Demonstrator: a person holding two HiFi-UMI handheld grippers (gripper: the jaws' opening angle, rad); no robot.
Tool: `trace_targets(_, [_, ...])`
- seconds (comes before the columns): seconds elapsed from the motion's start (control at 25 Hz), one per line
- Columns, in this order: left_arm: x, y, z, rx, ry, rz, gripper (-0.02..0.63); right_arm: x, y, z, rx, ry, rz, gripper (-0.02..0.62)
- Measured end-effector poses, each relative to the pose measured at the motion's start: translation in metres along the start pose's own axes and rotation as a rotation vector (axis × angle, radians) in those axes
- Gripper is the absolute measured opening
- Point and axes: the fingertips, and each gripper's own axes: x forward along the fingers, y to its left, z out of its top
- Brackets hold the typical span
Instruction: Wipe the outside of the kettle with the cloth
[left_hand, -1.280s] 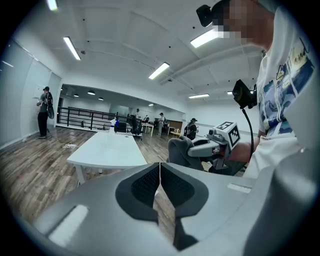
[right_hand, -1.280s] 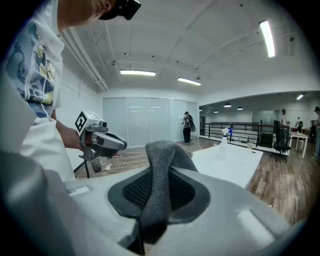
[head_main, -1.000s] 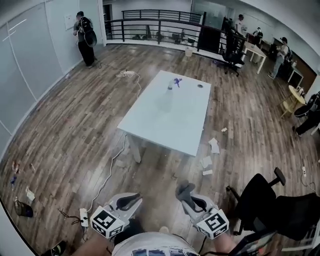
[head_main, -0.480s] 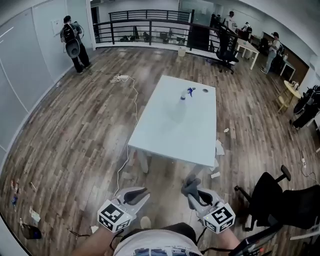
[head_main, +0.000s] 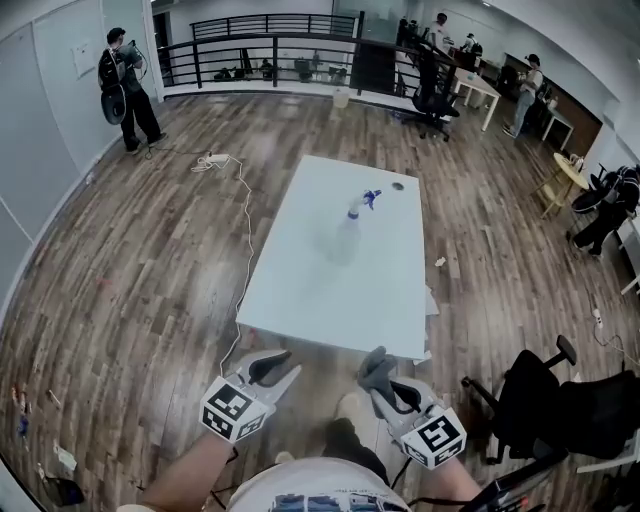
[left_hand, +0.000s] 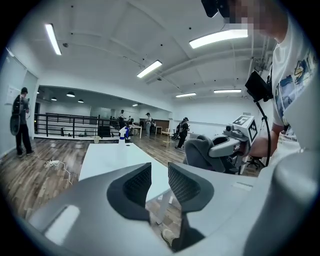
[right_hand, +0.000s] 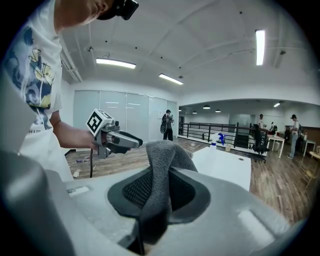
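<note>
No kettle shows in any view. A grey cloth is pinched in my right gripper, which is shut on it; the cloth folds up over the jaws. My left gripper holds nothing, and its jaws stand slightly apart and are opening. Both grippers hang low in the head view, just short of the near edge of a white table. On the table's far part stands a spray bottle with a blue head.
A black office chair stands to my right. A white cable runs over the wooden floor left of the table. Paper scraps lie by the table's right side. A person stands at the far left wall; a railing is behind.
The table has come nearer in the head view, and both grippers now reach almost to its near edge. The left jaws have spread a little wider. The cloth stays in the right gripper.
</note>
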Motion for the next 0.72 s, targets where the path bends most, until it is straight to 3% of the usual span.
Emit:
trace_targets(0.4, [0.165, 0.098, 0.056, 0.02, 0.055, 0.133, 0.191, 0.034, -0.167, 0.023, -0.01, -0.032, 0.011, 0.075])
trace_targets(0.72, [0.274, 0.184, 0.081, 0.065, 0.102, 0.196, 0.242, 0.052, -0.231, 0.013, 0.041, 0.015, -0.027, 0.075])
